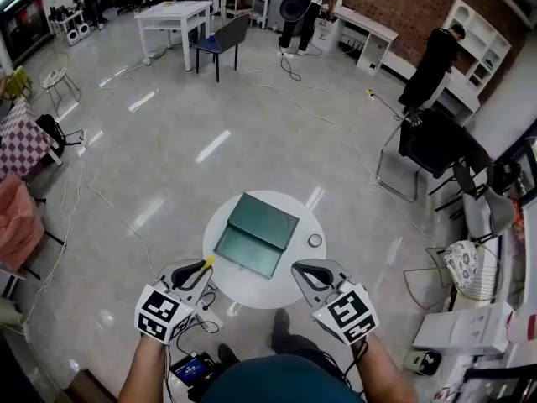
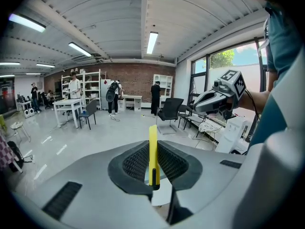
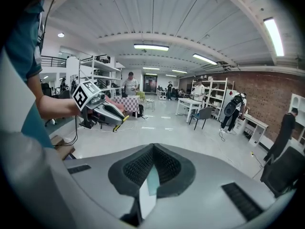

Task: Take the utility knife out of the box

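Observation:
A yellow utility knife [image 2: 153, 156] stands upright between the jaws of my left gripper [image 2: 152, 147], which is shut on it. In the head view its yellow tip [image 1: 207, 260] sticks out of the left gripper [image 1: 201, 269] at the near left edge of the round white table [image 1: 281, 288]. The green box [image 1: 256, 233] lies open on that table, its lid folded back. My right gripper [image 1: 300, 269] hovers at the table's near right edge. Its pads [image 3: 164, 168] meet at the tips with nothing between them, so it is shut.
A small round grey object [image 1: 315, 240] sits on the table right of the box. A black chair [image 1: 432, 145] and a white wire chair [image 1: 461, 267] stand to the right. Cables trail across the floor [image 1: 168, 158]. People [image 1: 432, 57] stand far off by the shelves.

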Demonstrator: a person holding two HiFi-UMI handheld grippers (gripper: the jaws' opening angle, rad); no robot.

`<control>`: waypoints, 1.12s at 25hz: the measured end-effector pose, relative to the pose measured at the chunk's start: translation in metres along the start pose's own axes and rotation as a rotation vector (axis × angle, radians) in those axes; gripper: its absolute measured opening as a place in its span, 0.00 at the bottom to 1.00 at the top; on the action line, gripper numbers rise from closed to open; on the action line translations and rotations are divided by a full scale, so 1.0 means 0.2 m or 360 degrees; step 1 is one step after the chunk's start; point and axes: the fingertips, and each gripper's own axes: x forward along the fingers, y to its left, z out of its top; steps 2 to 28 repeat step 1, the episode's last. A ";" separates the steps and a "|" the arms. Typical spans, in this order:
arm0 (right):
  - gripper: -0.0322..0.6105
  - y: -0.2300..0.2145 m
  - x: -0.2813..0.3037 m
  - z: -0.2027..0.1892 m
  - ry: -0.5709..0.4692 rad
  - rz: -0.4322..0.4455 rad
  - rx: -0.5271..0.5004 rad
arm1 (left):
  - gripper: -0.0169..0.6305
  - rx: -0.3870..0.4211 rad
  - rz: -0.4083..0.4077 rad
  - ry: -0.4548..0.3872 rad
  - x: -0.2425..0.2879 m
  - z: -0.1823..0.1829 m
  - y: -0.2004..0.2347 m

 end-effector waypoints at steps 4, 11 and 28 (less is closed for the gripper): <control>0.11 -0.03 0.01 -0.01 0.0002 0.0001 0.0003 | 0.13 -0.0005 -0.0004 0.0006 0.04 0.00 0.00; 0.11 -0.03 0.01 -0.01 0.0002 0.0001 0.0003 | 0.13 -0.0005 -0.0004 0.0006 0.04 0.00 0.00; 0.11 -0.03 0.01 -0.01 0.0002 0.0001 0.0003 | 0.13 -0.0005 -0.0004 0.0006 0.04 0.00 0.00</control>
